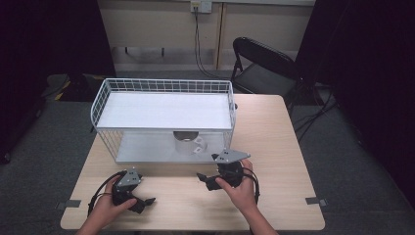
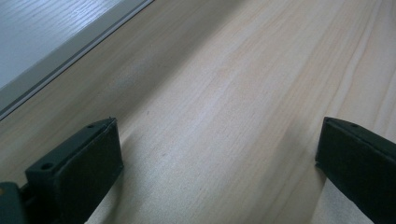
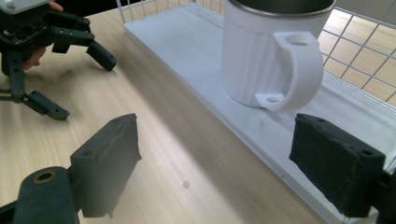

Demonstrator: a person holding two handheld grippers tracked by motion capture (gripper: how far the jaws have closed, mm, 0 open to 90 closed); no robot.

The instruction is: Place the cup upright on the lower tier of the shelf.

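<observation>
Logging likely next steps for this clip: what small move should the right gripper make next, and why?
Probably ease the right gripper forward toward the white mug on the lower shelf of the wire rack. Its jaws stand wide open and empty, aimed at the mug's handle, which faces them. The left gripper sits open over bare table, farther away.

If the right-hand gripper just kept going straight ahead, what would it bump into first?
Most likely the white mug on the rack's lower shelf. The right gripper, fingers open, points at its base, though the shelf's front edge may come first.
</observation>
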